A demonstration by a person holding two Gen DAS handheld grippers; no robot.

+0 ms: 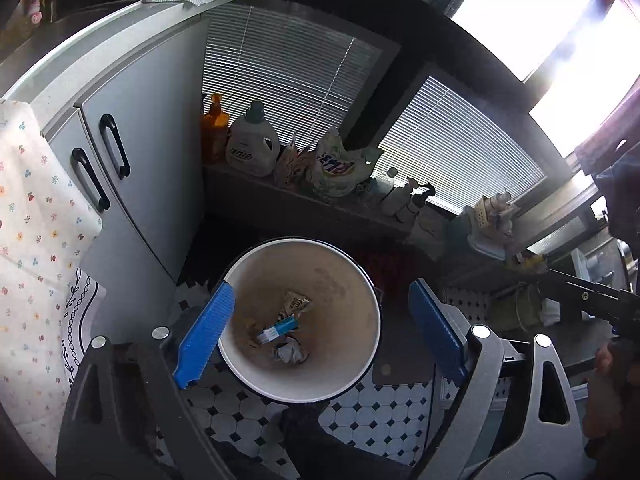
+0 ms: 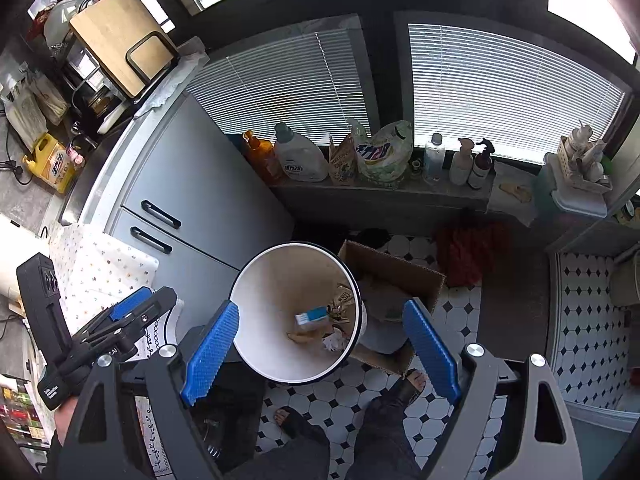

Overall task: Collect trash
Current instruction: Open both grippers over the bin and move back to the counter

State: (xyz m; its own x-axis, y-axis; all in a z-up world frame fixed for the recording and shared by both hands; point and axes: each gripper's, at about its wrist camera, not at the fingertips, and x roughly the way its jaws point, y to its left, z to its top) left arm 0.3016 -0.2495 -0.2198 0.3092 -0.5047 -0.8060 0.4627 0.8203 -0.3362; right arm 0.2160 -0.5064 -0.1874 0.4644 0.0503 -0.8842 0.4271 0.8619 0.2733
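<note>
A white trash bin [image 1: 360,356] stands on the tiled floor below both grippers; it also shows in the right wrist view [image 2: 256,344]. Inside lie a blue and white box [image 1: 278,330] [image 2: 310,315], a crumpled paper ball [image 1: 289,353] [image 2: 334,342] and a printed wrapper [image 1: 294,304] [image 2: 344,298]. My left gripper [image 1: 320,334] hangs above the bin, open and empty. My right gripper [image 2: 320,350] is also above the bin, open and empty. The left gripper shows at the left in the right wrist view [image 2: 132,312].
A grey cabinet [image 1: 132,184] [image 2: 192,200] stands left of the bin. A cardboard box [image 2: 400,276] sits behind it. A ledge under the blinds holds detergent bottles [image 1: 252,142] [image 2: 300,156] and bags. The person's feet [image 2: 416,380] stand on the tiles. A red bag [image 2: 464,252] lies right.
</note>
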